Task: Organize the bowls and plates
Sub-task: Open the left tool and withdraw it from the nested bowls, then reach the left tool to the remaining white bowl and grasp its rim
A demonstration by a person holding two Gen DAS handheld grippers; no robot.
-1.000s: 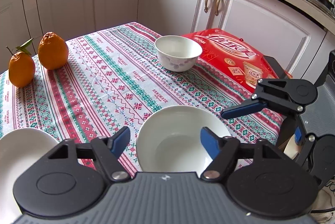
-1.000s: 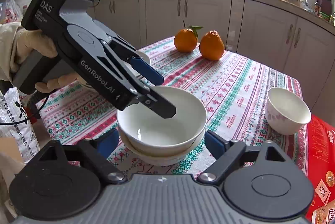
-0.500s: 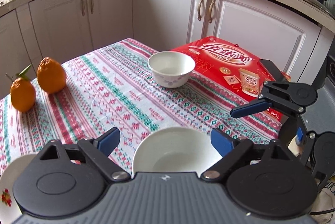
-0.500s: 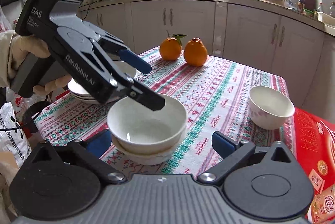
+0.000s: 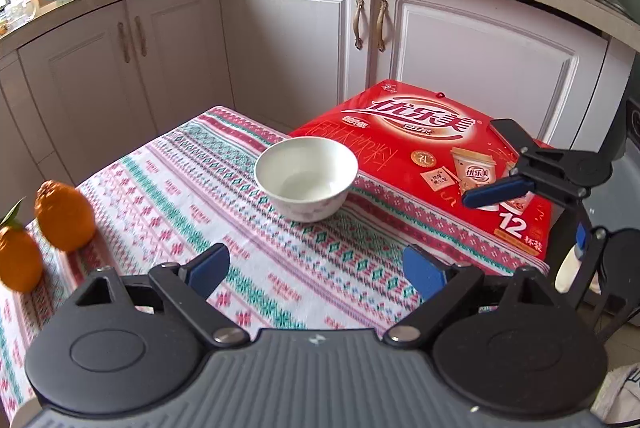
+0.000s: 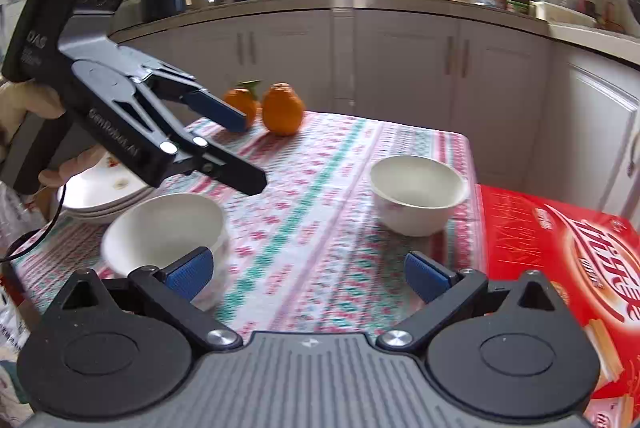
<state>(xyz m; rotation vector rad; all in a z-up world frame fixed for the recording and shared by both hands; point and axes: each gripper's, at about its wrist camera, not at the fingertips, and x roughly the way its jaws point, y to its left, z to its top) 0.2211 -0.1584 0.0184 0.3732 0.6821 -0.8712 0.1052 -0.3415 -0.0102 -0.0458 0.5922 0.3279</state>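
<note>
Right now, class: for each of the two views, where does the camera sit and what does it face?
Left wrist: sits behind the left tool, open; faces the lone bowl, red box and cupboards; the right tool shows at right.
Right wrist: sits behind the right tool, open; faces the table and window; the left tool and hand show above stacked bowls.
Shared: lone bowl, oranges, box.

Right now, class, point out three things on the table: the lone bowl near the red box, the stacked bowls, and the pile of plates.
lone bowl (image 5: pixel 306 180), left wrist view, on its inner base.
stacked bowls (image 6: pixel 160 232), right wrist view, inside the top bowl.
pile of plates (image 6: pixel 96 194), right wrist view, on the top plate's surface.
</note>
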